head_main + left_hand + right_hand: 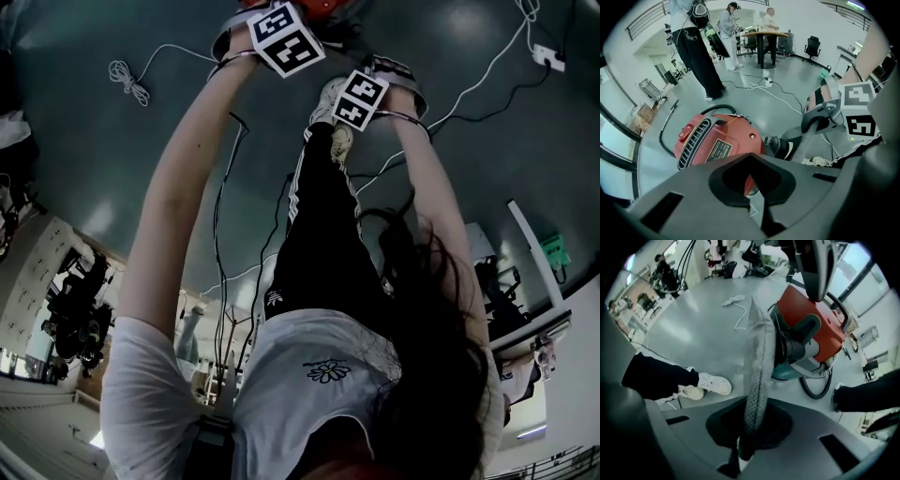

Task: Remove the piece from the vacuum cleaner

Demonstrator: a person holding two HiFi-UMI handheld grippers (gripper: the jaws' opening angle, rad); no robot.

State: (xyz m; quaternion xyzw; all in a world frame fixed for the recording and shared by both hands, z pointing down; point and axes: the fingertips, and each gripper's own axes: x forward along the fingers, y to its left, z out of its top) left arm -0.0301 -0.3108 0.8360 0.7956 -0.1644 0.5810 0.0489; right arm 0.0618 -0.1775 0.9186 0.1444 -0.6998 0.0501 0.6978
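The red vacuum cleaner lies on the grey floor just ahead of both grippers. My right gripper is shut on a flat grey mesh filter piece, seen edge-on. The piece stands right at the vacuum's dark round front opening. My left gripper reaches the vacuum's top from above, jaws nearly together with a red sliver of the vacuum body between them. In the head view both marker cubes sit at the top, with only an edge of the vacuum showing past them.
The person's white shoe and black trouser leg are on the floor left of the vacuum. A black hose loops beside it. White cords and a power strip lie around. Other people stand by a table farther back.
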